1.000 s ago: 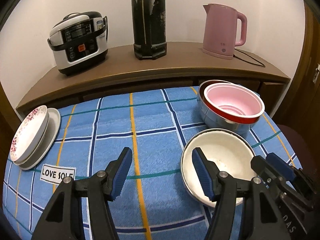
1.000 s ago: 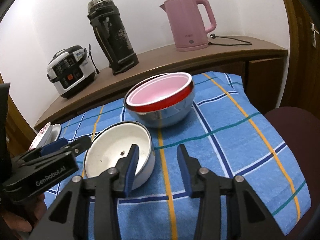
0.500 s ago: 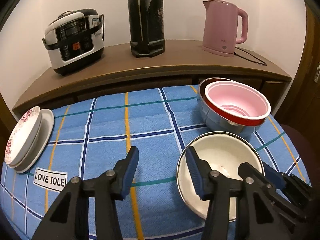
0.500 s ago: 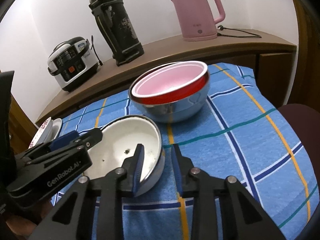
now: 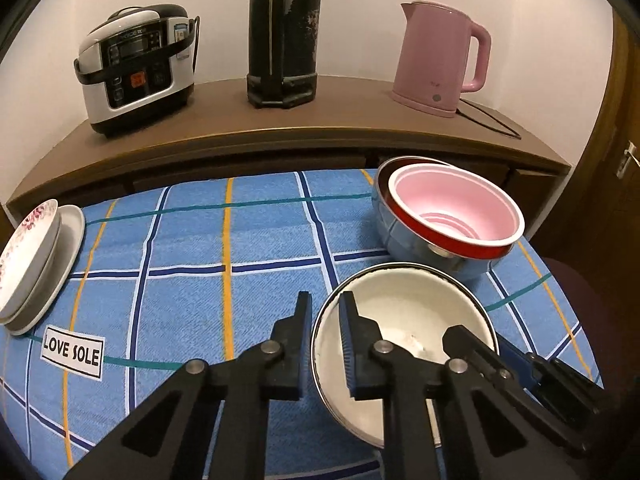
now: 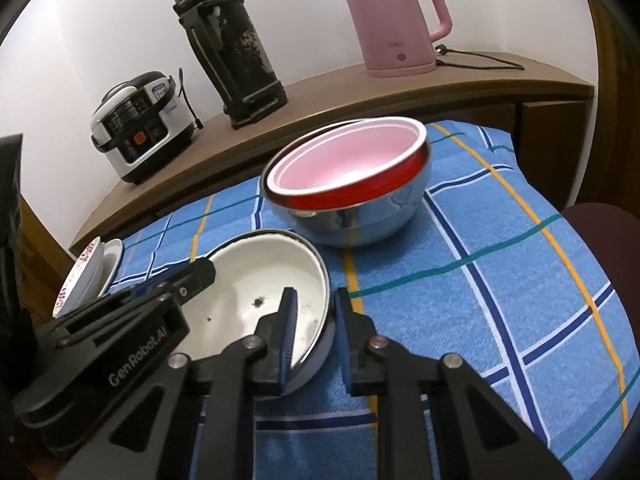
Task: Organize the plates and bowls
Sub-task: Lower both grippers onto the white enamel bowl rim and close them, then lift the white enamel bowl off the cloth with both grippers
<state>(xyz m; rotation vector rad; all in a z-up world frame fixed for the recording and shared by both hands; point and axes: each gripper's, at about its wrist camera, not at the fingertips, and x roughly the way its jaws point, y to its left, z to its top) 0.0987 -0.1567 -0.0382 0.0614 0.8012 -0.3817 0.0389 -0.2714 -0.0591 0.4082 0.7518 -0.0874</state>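
The white bowl (image 5: 404,320) stood on the blue checked cloth (image 5: 192,280), just before the nested pink bowl (image 5: 452,212). Its wall lay between both pairs of fingers: the left gripper (image 5: 325,322) was shut on its left rim, while the right gripper (image 6: 314,312), closing, pinched its right rim. The inside was white with dark specks.

4 bowls: white (image 5: 408,312), pink (image 5: 456,208), red (image 5: 460,242), steel (image 5: 404,240). 2 plates (image 5: 36,256). 1 kettle (image 5: 440,56), 1 cooker (image 5: 136,68), 1 flask (image 5: 284,32).
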